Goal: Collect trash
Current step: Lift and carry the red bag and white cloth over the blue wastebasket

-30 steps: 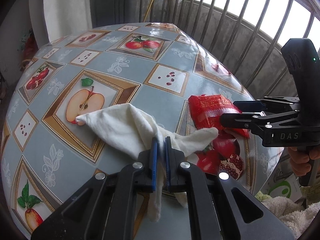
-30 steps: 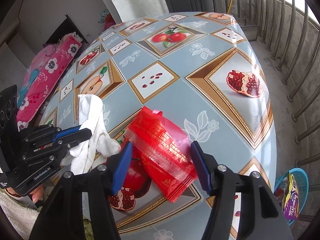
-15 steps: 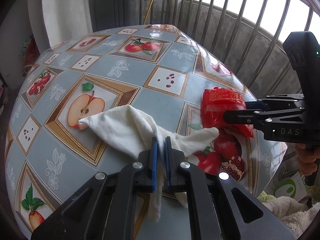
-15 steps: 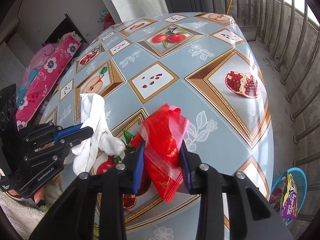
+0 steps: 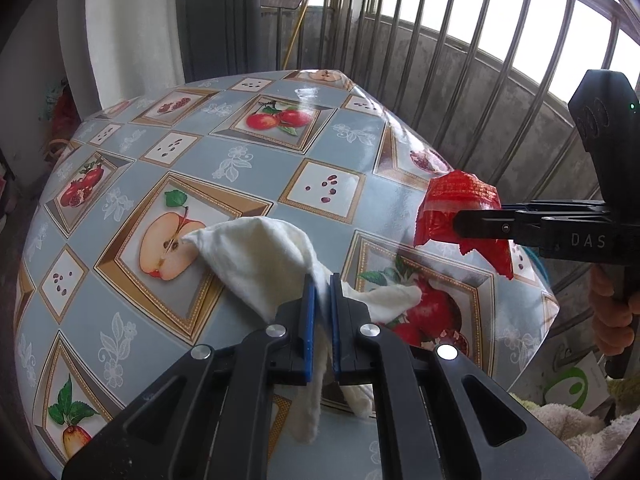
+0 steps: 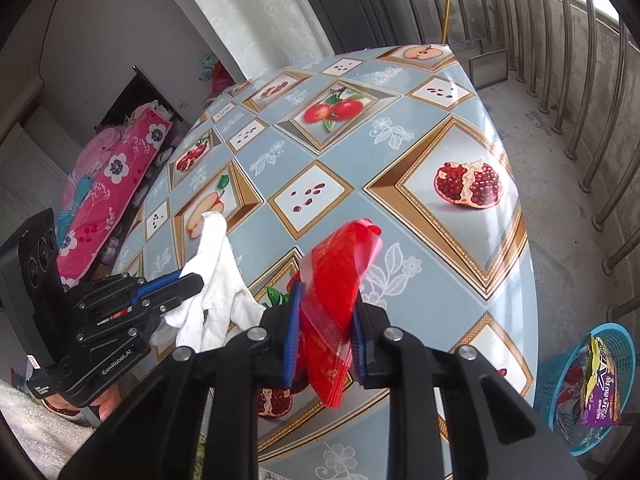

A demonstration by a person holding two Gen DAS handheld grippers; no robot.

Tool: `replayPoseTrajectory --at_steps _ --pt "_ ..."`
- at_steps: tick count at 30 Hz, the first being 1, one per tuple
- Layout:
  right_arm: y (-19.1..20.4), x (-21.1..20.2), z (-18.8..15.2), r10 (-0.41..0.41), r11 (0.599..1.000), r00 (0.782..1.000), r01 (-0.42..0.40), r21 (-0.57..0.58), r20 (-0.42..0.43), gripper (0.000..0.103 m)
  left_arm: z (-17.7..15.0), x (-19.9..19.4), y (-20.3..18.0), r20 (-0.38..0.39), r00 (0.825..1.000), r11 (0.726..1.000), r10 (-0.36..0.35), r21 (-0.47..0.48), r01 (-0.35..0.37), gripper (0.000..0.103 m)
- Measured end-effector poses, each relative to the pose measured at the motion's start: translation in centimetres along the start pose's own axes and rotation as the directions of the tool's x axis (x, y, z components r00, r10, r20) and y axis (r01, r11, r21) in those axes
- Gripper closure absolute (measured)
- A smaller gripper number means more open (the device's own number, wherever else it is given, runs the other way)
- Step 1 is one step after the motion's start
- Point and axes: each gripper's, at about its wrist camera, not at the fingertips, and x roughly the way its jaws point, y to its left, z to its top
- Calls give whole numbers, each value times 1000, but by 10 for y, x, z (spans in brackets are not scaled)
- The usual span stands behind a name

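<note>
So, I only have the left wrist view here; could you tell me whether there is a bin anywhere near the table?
Observer: Yes, a blue basket stands on the floor past the table's right edge.
Operator: Is anything in it already?
Observer: A purple snack packet sticks out of it.
Operator: How does the right gripper hold the red wrapper?
Observer: The right gripper is closing on the red wrapper, pads pressing its middle, top end sticking up.

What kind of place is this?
Probably a home balcony or veranda: a table with a fruit-print oilcloth stands beside metal railing bars on a concrete floor, with flowered pink bedding indoors behind.
</note>
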Motion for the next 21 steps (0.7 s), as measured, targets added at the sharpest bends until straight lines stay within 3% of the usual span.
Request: replayPoseTrajectory --at_steps 6,9,11,16,21 --pt "-34 -59 3 -6 992 988 -13 124 153 83 33 -13 -23 79 992 994 -103 49 99 98" --pt "-67 -104 -6 -62 973 964 1 231 259 83 55 -13 -48 96 974 975 -206 99 197 98" --pt "-92 -137 -19 -147 948 936 41 315 321 83 69 -10 -67 91 955 954 -282 134 269 98" --pt "-157 -200 -68 -349 823 866 100 560 358 82 96 18 -129 0 890 869 -455 218 445 98" --pt "-219 -224 -119 -482 639 832 121 760 273 82 99 77 -193 -191 814 794 -549 185 579 98"
